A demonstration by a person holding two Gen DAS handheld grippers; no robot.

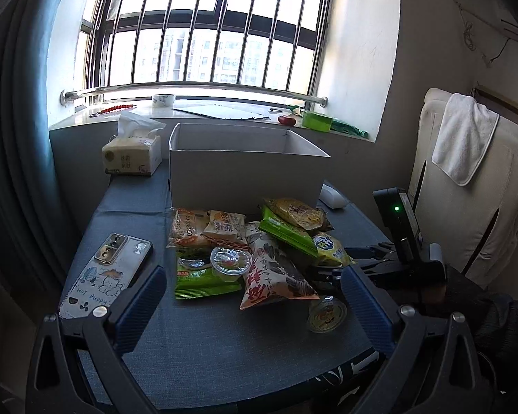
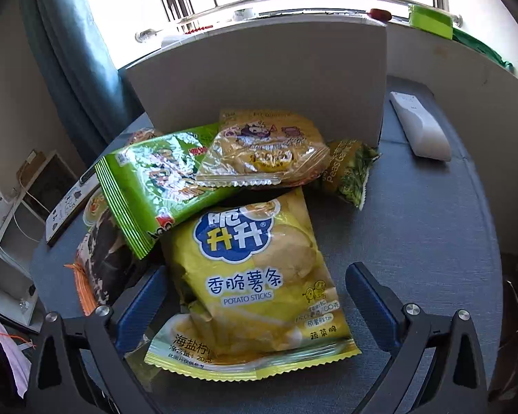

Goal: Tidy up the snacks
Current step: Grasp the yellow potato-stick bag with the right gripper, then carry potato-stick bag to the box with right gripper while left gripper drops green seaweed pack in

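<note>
Barely begun: snack pile (image 1: pixel 245 252) sits outside the white box (image 1: pixel 245 172). Right gripper (image 2: pixel 255 296) jaws spread around the yellow potato-stick bag (image 2: pixel 255 286); left gripper (image 1: pixel 255 296) spread, empty.

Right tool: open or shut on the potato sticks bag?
Open. In the right wrist view the right tool has its fingers spread either side of the yellow potato sticks bag, which lies flat on the table.
</note>
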